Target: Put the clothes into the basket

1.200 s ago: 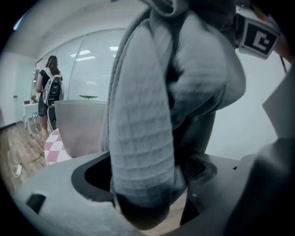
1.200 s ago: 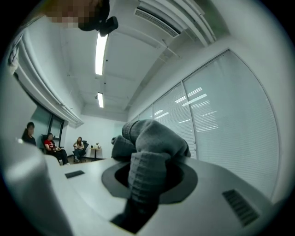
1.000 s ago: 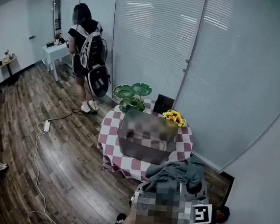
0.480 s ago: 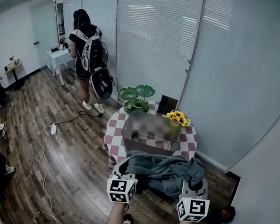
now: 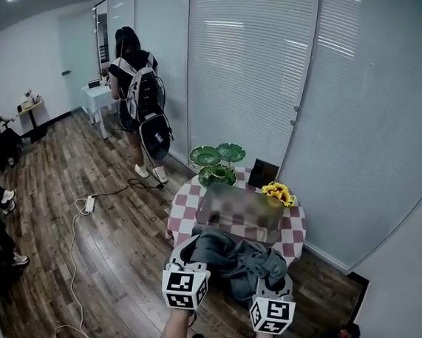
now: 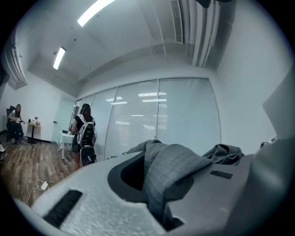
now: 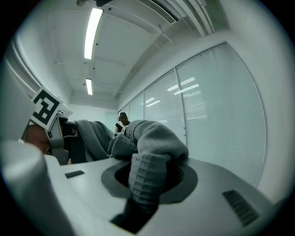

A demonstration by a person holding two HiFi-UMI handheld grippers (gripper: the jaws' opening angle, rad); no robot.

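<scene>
Grey garment (image 5: pixel 236 257) held up at the near side of the basket (image 5: pixel 238 213).
The gripper views show each grip: left gripper (image 5: pixel 186 253) clenched on a fold, right gripper (image 5: pixel 270 280) on a ribbed cuff (image 7: pixel 146 179). Only the head view shows the checkered table (image 5: pixel 294 236) and sunflowers (image 5: pixel 279 193) — around them wood floor (image 5: pixel 114 244) and blinds (image 5: pixel 243 71).

The left gripper (image 5: pixel 186 253) and the right gripper (image 5: pixel 271 280) are held out side by side, pointing level, each with its jaws closed on the grey garment (image 5: pixel 236 259).
</scene>
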